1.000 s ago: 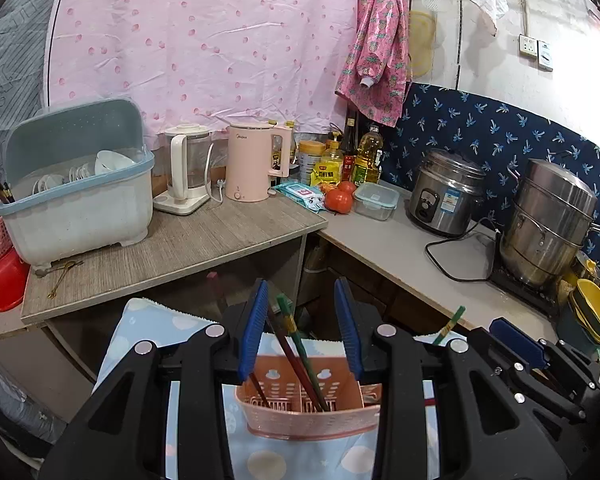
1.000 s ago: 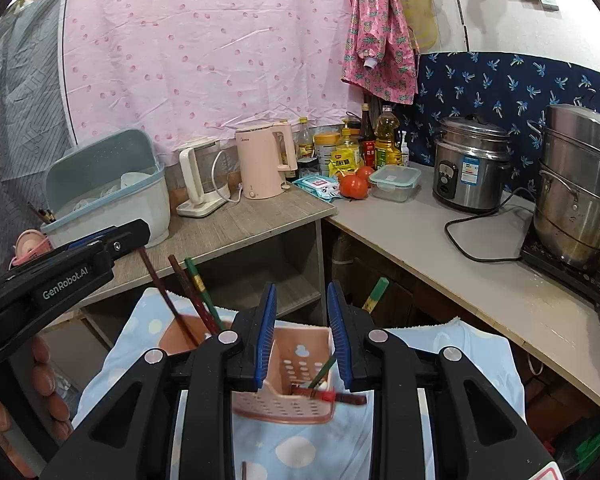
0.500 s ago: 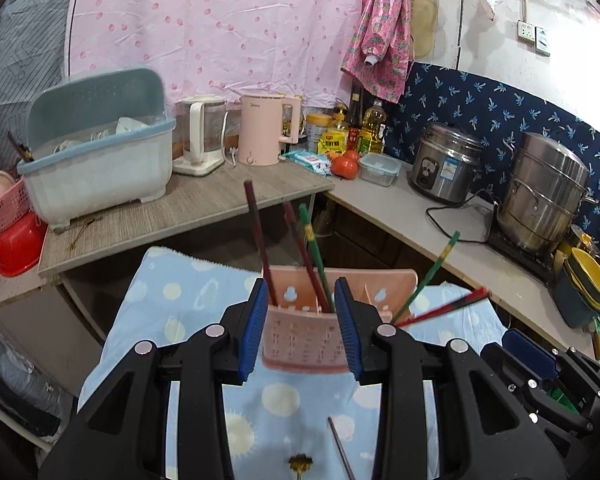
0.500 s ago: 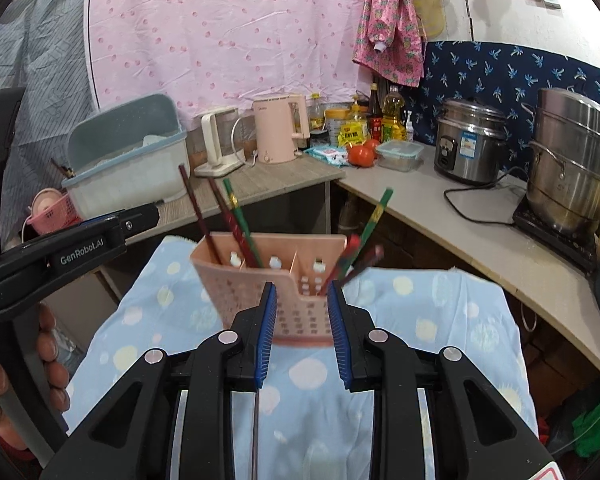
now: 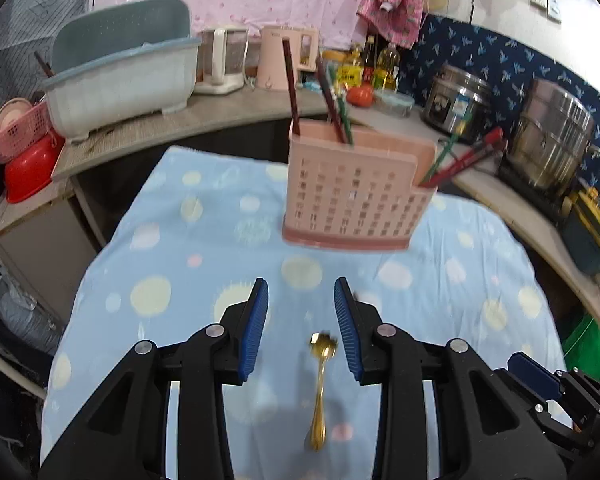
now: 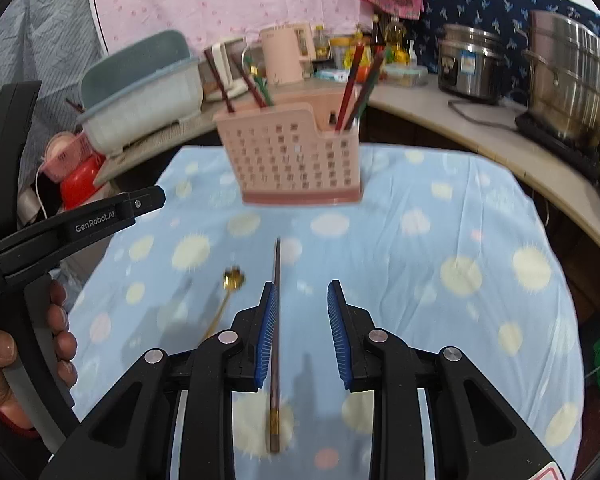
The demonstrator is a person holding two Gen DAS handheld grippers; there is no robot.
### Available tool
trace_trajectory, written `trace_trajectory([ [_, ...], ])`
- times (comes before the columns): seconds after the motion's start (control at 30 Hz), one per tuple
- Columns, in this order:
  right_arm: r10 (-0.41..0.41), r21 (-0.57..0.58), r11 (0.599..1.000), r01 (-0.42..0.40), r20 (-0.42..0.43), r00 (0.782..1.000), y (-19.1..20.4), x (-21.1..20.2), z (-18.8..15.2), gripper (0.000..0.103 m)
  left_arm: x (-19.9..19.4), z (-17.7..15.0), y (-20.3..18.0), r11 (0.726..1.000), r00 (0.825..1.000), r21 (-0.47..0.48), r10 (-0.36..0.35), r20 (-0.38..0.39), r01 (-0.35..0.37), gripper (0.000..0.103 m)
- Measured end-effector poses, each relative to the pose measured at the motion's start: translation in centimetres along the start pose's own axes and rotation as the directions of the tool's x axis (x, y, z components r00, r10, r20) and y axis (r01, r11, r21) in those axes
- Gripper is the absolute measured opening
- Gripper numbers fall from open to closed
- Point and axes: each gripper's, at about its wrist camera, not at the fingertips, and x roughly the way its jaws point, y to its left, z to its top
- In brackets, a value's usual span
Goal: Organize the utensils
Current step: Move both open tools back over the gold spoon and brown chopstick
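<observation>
Both grippers hang apart and empty: left gripper (image 5: pixel 301 320) over the gold spoon (image 5: pixel 320 384), right gripper (image 6: pixel 302 316) beside the chopstick (image 6: pixel 275 344), likely readying pickups for the far pink holder (image 6: pixel 296 160)

The utensil holder (image 5: pixel 354 196) stands on the tablecloth (image 5: pixel 204 240), toward its far edge, with chopsticks (image 5: pixel 332 100) upright in its left compartment and more chopsticks (image 5: pixel 460 158) leaning out of its right one. Nearer the cameras, a spoon (image 5: pixel 320 380) lies on the cloth, and a single chopstick (image 6: pixel 276 344) lies just to its right. Behind the table runs a counter (image 5: pixel 160 128) bearing a dish rack (image 5: pixel 120 76) at left and a kettle (image 5: pixel 272 56) further right.
</observation>
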Motion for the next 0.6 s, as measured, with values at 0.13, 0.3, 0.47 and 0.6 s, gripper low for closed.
trace_trajectory([
  [0.13, 0.006, 0.01, 1.0, -0.005, -0.066, 0.998, 0.4, 0.9, -3.4, 0.026, 0.4, -3.4, 0.3, 1.0, 0.999, -0.001, 0.005, -0.048, -0.005, 0.033],
  [0.3, 0.01, 0.009, 1.0, -0.009, -0.113, 0.994, 1.1, 1.8, -6.4, 0.026, 1.0, -7.1, 0.7, 1.0, 0.994, -0.026, -0.002, -0.109, -0.001, 0.033],
  [0.47, -0.002, -0.02, 1.0, 0.0, -0.133, 0.991, 1.7, 2.5, -8.0, 0.026, 1.2, -9.0, 0.4, 1.0, 0.991, -0.027, -0.004, -0.133, 0.0, 0.033],
  [0.6, 0.002, -0.026, 1.0, -0.005, -0.147, 0.989, 2.1, 2.8, -8.7, 0.026, 1.4, -10.1, 0.2, 1.0, 0.989, -0.026, -0.012, -0.149, 0.008, 0.033],
])
